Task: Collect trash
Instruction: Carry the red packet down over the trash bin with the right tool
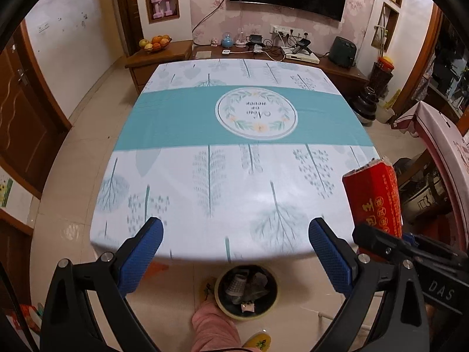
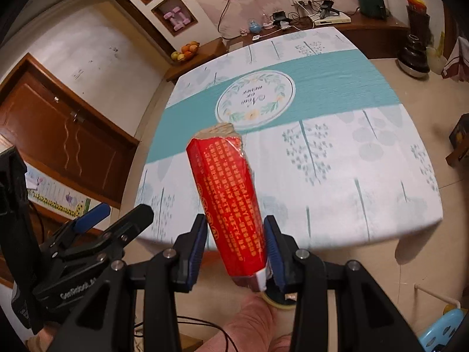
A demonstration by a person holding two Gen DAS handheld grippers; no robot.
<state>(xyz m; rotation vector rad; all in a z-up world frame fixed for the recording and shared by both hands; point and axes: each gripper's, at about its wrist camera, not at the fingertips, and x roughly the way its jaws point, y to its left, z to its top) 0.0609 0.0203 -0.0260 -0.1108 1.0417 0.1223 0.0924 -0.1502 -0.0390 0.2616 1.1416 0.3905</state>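
A red wrapper with gold print and a torn top [image 2: 227,196] sits between the blue pads of my right gripper [image 2: 236,234], which is shut on its lower part above the table's near edge. The same wrapper [image 1: 373,196] shows at the right of the left wrist view. My left gripper [image 1: 236,233] is open with nothing between its fingers, hanging over the table's front edge. Below it on the floor stands a round yellow-rimmed trash bin [image 1: 246,292] holding several scraps. In the right wrist view only a sliver of the bin's rim [image 2: 278,302] shows under the wrapper.
The table [image 1: 205,117] wears a white and teal cloth with a round flower print. A person's pink-clad leg [image 1: 214,328] and a slipper stand beside the bin. A TV cabinet [image 1: 293,55] with cables lies beyond. A wooden door [image 2: 58,135] is at left.
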